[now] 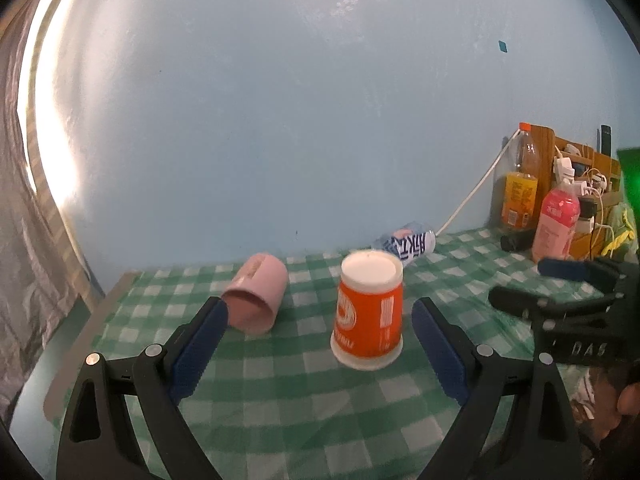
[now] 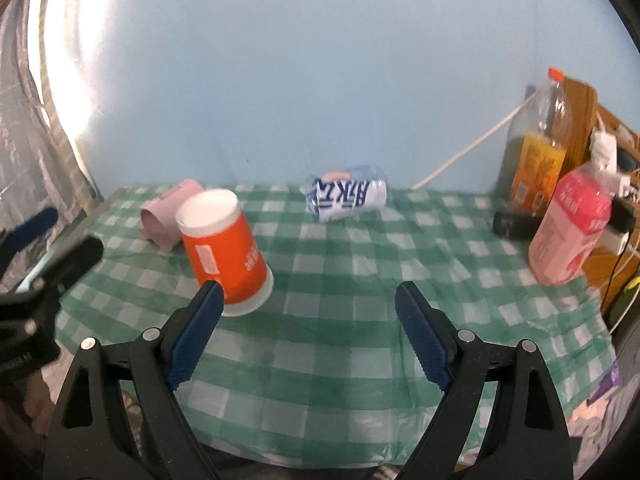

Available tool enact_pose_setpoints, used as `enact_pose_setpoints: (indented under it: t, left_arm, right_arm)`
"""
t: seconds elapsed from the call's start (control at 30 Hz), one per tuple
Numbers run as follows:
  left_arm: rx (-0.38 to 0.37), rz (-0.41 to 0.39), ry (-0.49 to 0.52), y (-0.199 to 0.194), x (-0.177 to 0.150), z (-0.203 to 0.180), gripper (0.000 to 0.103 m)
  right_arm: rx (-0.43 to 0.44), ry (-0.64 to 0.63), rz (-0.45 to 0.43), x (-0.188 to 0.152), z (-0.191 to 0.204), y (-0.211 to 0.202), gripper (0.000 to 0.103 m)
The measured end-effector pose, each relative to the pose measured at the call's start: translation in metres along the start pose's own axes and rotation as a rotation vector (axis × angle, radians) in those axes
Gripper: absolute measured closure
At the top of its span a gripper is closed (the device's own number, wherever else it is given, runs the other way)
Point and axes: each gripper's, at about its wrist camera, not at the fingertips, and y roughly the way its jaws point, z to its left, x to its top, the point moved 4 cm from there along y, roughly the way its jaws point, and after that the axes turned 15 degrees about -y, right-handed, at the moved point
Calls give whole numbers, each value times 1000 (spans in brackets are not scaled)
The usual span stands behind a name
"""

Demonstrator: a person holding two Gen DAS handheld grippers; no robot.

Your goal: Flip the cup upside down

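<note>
left gripper (image 1: pixel 320 316) spread wide around inverted orange cup (image 1: pixel 369 308); untouched

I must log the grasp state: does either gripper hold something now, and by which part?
Nothing is held. The left gripper and right gripper both have open jaws; the orange cup stands upside down, free on the table.

Pink mug (image 1: pixel 256 296), perhaps juice bottle (image 2: pixel 538 148)
</note>
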Motion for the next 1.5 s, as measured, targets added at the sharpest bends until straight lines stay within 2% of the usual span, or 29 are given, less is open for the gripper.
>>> enact_pose_setpoints:
  t: [0.13, 0.5, 0.9, 1.3, 1.5]
  left_arm:
    - [-4, 8, -34, -7, -7, 9, 9]
    - [-21, -28, -65, -41, -7, 27, 8]
    - [-52, -32, -81, -53, -8, 27, 8]
    - [7, 10, -128, -45, -10, 38, 8]
    - [13, -2, -99, -46, -12, 33, 8]
  right_arm:
    - [-28, -8, -36, 3, 5, -10, 16]
    - [-86, -25, -60, -4, 13, -33, 16]
    - [-107, -35, -80, -11, 20, -49, 16]
    - [-99, -24, -69, -12, 18, -45, 16]
    - [-98, -21, -63, -12, 19, -45, 16]
